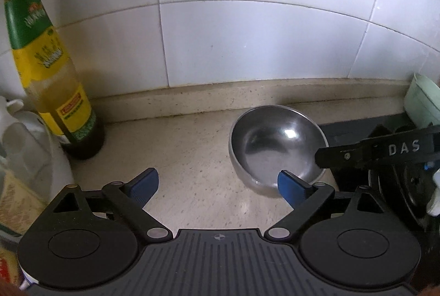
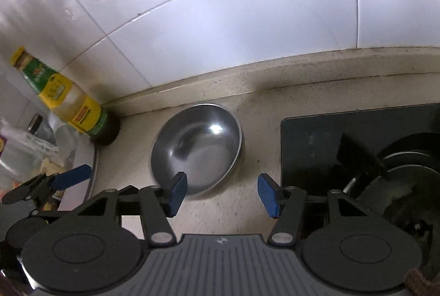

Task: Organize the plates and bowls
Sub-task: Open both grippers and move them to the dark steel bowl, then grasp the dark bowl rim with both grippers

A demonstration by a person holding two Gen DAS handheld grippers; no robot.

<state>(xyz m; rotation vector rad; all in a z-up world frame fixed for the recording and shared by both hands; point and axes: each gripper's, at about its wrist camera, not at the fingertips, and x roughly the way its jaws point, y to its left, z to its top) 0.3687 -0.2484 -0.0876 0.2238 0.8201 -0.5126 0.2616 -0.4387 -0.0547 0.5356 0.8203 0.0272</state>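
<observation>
A steel bowl sits upright and empty on the beige counter near the tiled wall. It also shows in the right wrist view. My left gripper is open and empty, its right pad just before the bowl's near rim. My right gripper is open and empty, its left pad over the bowl's near rim. The right gripper's arm reaches in from the right in the left wrist view. One left finger shows in the right wrist view.
A tall oil bottle with a yellow and green label stands at the left by the wall, and shows in the right wrist view. A black stove top with a burner lies right of the bowl. A pale green dish leans at the far right. White containers crowd the left.
</observation>
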